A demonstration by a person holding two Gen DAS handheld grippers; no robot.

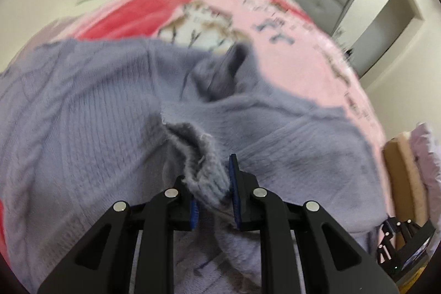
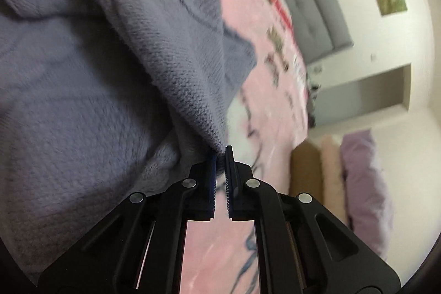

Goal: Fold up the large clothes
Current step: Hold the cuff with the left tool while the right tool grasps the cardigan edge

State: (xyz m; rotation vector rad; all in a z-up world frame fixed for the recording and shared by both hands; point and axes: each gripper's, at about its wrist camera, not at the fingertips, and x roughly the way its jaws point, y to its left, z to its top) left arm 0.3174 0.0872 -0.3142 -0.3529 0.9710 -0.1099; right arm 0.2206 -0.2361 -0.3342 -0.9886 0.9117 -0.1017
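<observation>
Both the left hand-held gripper [image 1: 212, 192] and right hand-held gripper [image 2: 220, 172] pinch the grey sweater's [image 1: 82, 106] edge over the bed [image 1: 289, 26]; folding barely begun, sweater still rumpled.

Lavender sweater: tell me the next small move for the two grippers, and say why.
Probably lift both grippers a little and draw them apart. The left gripper is clamped on a bunched ribbed edge of the lavender sweater, and the right gripper pinches a corner of it, yet the knit between them sags in folds over the pink blanket. Spreading should flatten it for folding.
</observation>
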